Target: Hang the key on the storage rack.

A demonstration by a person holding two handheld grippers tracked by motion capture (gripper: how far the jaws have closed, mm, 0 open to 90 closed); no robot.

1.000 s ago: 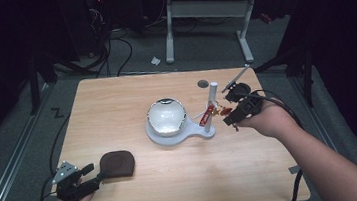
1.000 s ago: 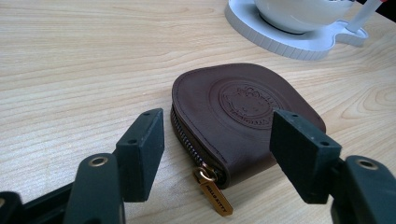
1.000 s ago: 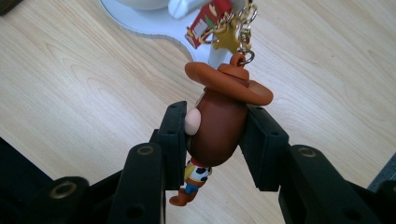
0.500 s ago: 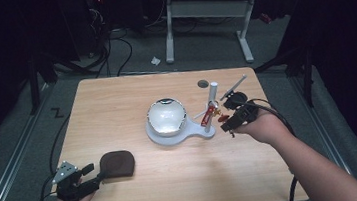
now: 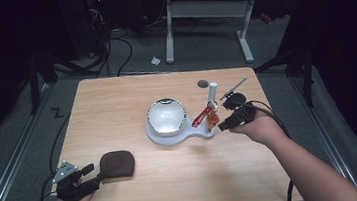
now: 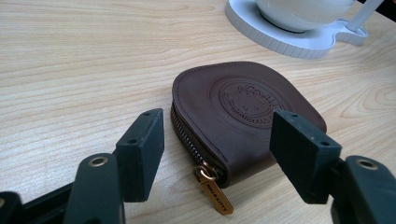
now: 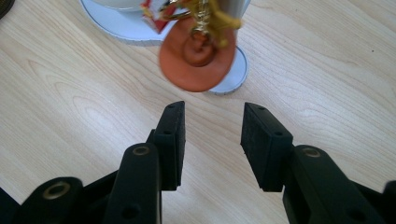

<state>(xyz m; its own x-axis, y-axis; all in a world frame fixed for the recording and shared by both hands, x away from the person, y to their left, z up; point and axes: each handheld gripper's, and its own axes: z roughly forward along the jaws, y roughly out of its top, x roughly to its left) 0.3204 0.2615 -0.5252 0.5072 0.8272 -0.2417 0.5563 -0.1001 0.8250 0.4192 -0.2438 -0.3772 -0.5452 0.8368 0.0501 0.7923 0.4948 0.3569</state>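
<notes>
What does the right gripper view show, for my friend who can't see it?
Two black fingers of the right gripper stand apart over a wooden table, with nothing between them. Just beyond them an orange disc hangs from a gold clasp, in front of a white base.

Blurred orange charm [image 7: 198, 58], white stand [image 7: 140, 23] cut off above

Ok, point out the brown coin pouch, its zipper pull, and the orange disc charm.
brown coin pouch [image 6: 243, 116], left gripper view, on its embossed top face.
zipper pull [image 6: 217, 198], left gripper view, on the brass tag.
orange disc charm [image 7: 196, 63], right gripper view, on the disc's face.
</notes>
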